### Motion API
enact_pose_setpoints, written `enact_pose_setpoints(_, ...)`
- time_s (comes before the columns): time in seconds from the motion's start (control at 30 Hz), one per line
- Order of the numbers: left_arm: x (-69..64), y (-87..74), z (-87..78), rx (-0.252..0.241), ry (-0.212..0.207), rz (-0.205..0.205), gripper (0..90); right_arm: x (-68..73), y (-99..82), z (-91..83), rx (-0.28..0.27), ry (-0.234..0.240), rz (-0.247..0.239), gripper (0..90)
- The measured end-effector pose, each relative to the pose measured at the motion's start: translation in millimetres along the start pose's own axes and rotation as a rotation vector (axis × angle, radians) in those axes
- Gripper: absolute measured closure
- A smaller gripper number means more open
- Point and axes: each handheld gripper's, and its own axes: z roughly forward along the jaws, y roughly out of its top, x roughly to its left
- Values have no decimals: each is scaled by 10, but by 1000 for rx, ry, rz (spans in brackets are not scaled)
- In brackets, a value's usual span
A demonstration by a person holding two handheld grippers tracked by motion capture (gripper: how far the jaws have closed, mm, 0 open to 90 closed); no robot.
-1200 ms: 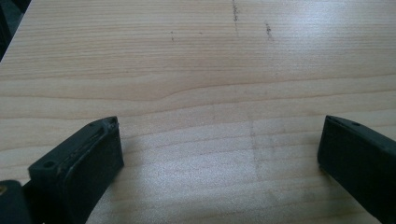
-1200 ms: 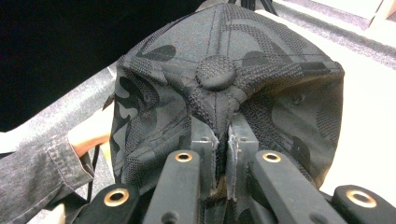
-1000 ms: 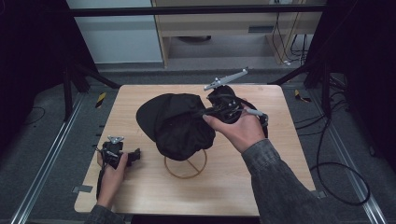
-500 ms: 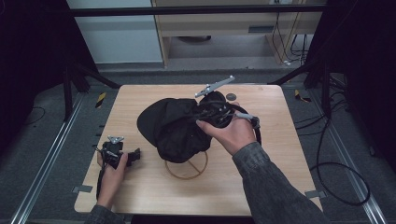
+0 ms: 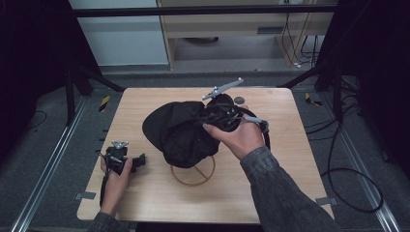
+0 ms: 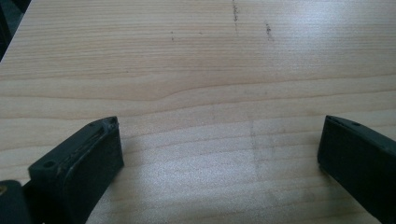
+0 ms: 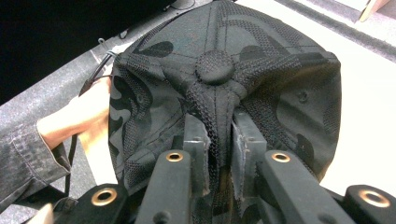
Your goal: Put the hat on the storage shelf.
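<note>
The black cap [image 5: 181, 133] is sitting crown-up over a wooden stand [image 5: 192, 170] near the middle of the counter [image 5: 290, 159]; the stand's ring base is peeking out below the fabric on the person's side. Draped like this, the cap is keeping its rounded shape, which is probably why the right gripper [image 5: 217, 116] is taking it from the top rather than from the brim.

In the right gripper view the jaws are pinching a ridge of mesh fabric just below the crown button [image 7: 215, 66], standing nearly closed with only the bunched cloth between them. They have just been easing open a little, yet the fold is sitting gathered between the pads — a light hold on the cap rather than a hard clamp, as far as I can judge. The right hand [image 5: 239, 137] is reaching in from the person's right, forearm angled across the counter, wrist tilted so the gripper is pointing at the top of the cap.

The left gripper [image 5: 121, 159] is resting well apart near the counter's left edge, low over the wood. Its jaws are standing wide open with nothing but bare counter between them — the left hand [image 5: 115, 181] is simply parking it out of the way.
</note>
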Motion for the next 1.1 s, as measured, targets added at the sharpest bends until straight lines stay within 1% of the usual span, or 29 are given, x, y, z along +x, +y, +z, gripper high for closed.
enact_pose_setpoints(0.6,0,0,0,0,0,0,0,6,0,-8,-13,-16,0,668)
enact_pose_setpoints(0.73,0,0,0,0,0,0,0,1,-4,-22,-18,-17,3,630)
enact_pose_setpoints(0.87,0,0,0,0,0,0,0,-2,-11,-26,-11,-23,8,578)
enact_pose_setpoints(1.1,0,0,0,0,0,1,0,-3,-18,-31,-3,-25,7,545)
